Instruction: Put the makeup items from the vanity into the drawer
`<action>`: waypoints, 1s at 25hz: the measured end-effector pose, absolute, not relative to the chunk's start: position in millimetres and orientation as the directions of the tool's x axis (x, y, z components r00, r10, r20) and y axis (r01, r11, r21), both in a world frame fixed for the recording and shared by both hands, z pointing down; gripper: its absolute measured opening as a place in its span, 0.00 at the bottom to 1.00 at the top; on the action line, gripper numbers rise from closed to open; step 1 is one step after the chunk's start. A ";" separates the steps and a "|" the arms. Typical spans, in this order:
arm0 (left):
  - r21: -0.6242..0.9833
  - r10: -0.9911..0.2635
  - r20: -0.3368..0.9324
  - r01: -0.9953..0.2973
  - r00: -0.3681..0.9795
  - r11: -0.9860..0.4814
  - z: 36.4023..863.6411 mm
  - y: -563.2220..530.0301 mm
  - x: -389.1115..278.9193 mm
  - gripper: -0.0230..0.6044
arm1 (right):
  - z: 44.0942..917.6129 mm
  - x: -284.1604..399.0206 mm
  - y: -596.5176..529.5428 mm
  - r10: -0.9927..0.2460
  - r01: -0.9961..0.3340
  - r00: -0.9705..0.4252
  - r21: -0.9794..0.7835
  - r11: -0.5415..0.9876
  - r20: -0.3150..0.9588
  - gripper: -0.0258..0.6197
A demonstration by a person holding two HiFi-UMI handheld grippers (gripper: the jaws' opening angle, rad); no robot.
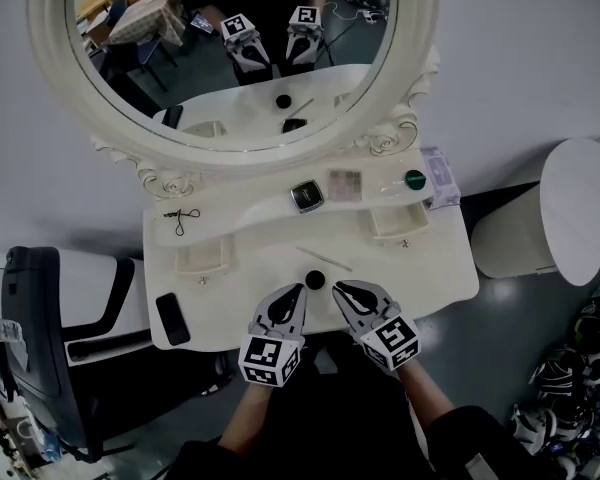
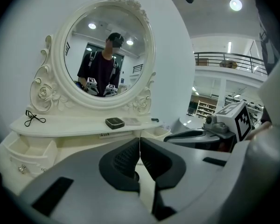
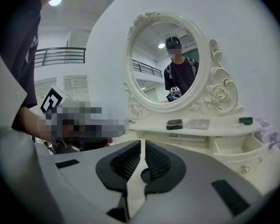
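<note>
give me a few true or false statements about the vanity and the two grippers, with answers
1. The left gripper and the right gripper are both shut and hold nothing. True.
2. The green round item sits at the left end of the shelf. False: in the head view it is near the right end; a black cord lies at the left end.
3. A black phone lies on the vanity top, left of the grippers. True.
4. The small round black item is clamped in the right gripper. False: it lies on the vanity top just ahead of both grippers' tips.
</note>
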State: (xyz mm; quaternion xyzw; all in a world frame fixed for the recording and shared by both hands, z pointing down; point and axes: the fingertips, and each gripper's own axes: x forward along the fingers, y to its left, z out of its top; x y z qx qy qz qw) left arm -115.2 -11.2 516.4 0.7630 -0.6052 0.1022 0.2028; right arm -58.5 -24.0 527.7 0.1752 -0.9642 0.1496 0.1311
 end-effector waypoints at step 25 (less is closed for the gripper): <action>0.238 -0.827 0.456 -0.940 0.329 -0.243 560.3 -19.7 -156.3 0.06 | 638.8 -118.5 -32.8 -0.176 -0.310 -0.728 -0.089 0.947 0.663 0.29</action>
